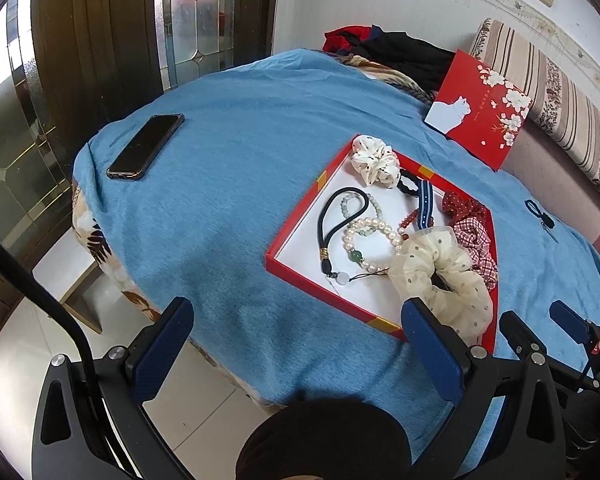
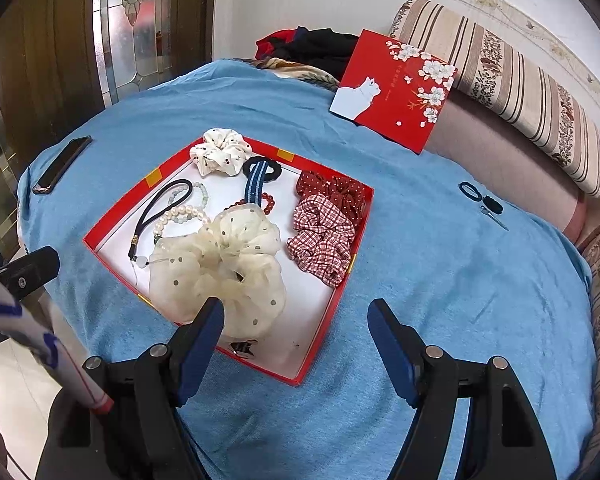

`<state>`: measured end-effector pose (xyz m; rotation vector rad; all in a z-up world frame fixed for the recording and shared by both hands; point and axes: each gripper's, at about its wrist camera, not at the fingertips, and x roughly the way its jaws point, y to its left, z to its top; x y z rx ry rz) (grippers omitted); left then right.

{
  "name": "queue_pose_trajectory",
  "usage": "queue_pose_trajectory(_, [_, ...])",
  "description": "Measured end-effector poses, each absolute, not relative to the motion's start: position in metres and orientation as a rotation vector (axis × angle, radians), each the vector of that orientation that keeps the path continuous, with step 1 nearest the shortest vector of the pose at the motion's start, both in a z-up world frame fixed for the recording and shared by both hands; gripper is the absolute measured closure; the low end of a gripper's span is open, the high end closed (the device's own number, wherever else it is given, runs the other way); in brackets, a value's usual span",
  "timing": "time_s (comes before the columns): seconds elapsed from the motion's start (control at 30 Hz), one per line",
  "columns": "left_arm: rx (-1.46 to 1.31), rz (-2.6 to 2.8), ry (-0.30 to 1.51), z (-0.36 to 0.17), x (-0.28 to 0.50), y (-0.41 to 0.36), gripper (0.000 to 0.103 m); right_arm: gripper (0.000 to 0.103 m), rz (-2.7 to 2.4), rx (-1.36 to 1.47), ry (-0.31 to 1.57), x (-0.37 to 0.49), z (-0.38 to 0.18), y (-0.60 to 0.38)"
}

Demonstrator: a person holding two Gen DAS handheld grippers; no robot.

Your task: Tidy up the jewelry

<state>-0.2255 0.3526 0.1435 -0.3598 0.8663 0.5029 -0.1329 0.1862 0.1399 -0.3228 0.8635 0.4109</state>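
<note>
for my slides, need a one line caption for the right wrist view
Open right gripper hovers over a red box of scrunchies and bead bracelets on a blue blanket.

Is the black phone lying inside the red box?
No, the black phone lies on the blue cloth, well apart from the red box, as the left wrist view shows.

Red tray [image 1: 296, 236] on blue cloth [image 1: 228, 160] holds scrunchies, bead bracelets; phone [image 1: 146, 146] well apart, left.
</note>
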Motion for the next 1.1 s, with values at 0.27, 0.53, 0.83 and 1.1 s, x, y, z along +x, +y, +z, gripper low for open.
queue_pose_trajectory(0.27, [-0.347,0.517,0.861,0.146,-0.226,0.353,0.000,0.025,0.445,-0.323,0.858,-0.137,0.142,0.194])
queue_pose_trajectory(0.53, [-0.349,0.522,0.854,0.146,-0.228,0.352,0.000,0.025,0.450,-0.317,0.854,-0.139,0.144,0.193])
queue_pose_trajectory(0.83, [-0.342,0.539,0.836,0.156,-0.232,0.349,0.000,0.025,0.473,-0.322,0.842,-0.146,0.146,0.191])
queue_pose_trajectory(1.1, [-0.319,0.572,0.811,0.172,-0.237,0.335,0.000,0.025,0.480,-0.267,0.849,-0.147,0.152,0.173])
